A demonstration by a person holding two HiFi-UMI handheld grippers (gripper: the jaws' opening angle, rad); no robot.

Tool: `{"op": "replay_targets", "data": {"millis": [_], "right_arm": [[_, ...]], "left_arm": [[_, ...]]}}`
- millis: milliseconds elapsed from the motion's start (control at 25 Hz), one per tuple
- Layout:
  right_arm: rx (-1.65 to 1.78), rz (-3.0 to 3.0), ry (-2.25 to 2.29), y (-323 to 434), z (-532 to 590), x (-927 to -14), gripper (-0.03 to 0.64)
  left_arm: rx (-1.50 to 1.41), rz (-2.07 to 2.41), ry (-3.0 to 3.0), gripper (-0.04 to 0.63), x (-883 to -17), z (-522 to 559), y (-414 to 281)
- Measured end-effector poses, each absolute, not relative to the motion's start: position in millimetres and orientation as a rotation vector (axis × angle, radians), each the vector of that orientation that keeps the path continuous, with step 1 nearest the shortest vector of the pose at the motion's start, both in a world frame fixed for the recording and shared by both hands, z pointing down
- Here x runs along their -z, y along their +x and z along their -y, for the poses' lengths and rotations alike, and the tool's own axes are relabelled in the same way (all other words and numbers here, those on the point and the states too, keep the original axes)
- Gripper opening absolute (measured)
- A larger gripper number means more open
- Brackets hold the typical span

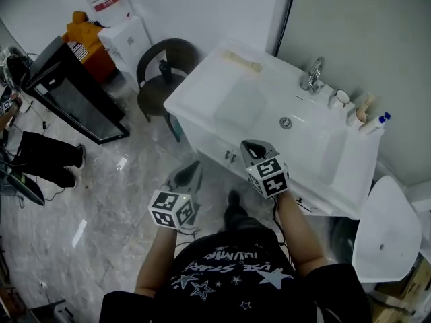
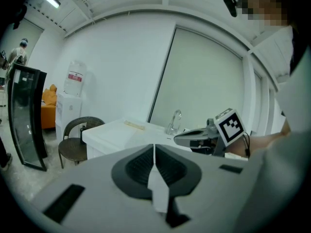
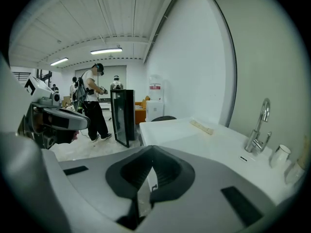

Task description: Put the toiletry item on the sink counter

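Both pairs of jaws are pressed together and hold nothing. In its own view the left gripper (image 2: 154, 159) shows only a thin seam between its dark pads. The right gripper (image 3: 148, 178) is closed the same way. In the head view the left gripper (image 1: 194, 168) hangs over the floor short of the white worktop (image 1: 229, 99). The right gripper (image 1: 250, 147) reaches just over its front edge and touches nothing.

The toiletries are already on the worktop. A white cup (image 1: 341, 98) and blue-capped bottles (image 1: 372, 125) stand at the back right beside the tap (image 1: 314, 73). A flat beige strip (image 1: 242, 61) lies alone at the far left end. Which of them the task means cannot be told.

Only the head view shows the bottles and the basin from above. The right gripper view shows the tap (image 3: 257, 130) and cup (image 3: 279, 155) from the side, and also a person (image 3: 95, 101) walking in the room beyond. The left gripper view catches the right gripper (image 2: 194, 137) from the side in front of the worktop.
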State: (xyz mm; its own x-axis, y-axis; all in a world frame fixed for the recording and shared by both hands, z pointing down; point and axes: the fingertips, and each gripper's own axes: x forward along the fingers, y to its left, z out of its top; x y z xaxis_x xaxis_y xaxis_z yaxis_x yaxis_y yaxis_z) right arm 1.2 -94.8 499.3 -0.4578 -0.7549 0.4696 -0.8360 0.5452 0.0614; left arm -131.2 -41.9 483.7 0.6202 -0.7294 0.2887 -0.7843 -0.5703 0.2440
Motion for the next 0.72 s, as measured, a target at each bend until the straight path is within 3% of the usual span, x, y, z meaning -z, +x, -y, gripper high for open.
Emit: {"op": "replay_targets", "data": {"millis": [720], "right_arm": [[-0.241, 2.334, 1.306, -17, -23, -497, 0.014]], "left_arm": [[-0.173, 1.211, 2.515, 0.023, -480, -65, -153]]}}
